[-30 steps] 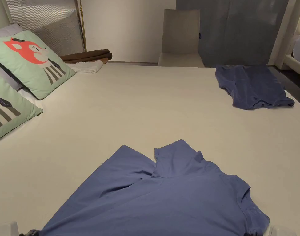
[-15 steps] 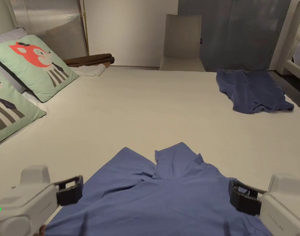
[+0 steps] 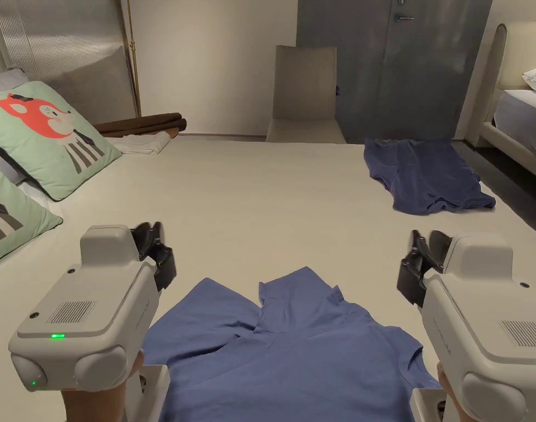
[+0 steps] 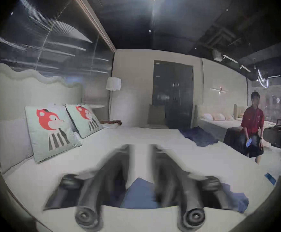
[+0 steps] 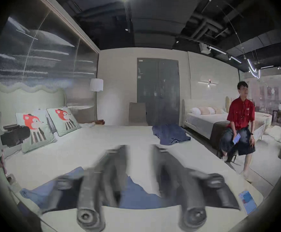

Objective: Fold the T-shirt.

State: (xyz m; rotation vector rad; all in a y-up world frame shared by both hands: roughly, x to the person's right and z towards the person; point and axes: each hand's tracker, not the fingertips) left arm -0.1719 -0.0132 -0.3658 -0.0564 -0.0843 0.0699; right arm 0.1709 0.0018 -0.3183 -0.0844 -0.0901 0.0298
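Note:
A blue T-shirt [image 3: 294,340] lies spread but creased on the near part of the cream bed [image 3: 261,209], one part folded over near its middle. My left gripper [image 3: 150,233] is held up above the bed, beside the shirt's left edge. It is open, and the bed shows through the gap between its jaws [image 4: 140,152]. My right gripper [image 3: 426,242] hovers off the shirt's right edge, also open with nothing in it [image 5: 139,150]. Below each pair of jaws the shirt shows as blue cloth [image 4: 139,195] [image 5: 136,197].
A second, darker blue garment [image 3: 426,176] lies crumpled at the bed's far right. Fox-print pillows [image 3: 47,132] lean at the left, with folded brown and white cloths [image 3: 143,123] behind. A chair [image 3: 305,93] stands past the bed. A person in a red shirt [image 5: 240,118] sits on another bed.
Both grippers have risen from the lower edge of the head view to either side of the shirt. The shirt lies much as before. The head camera has tilted up.

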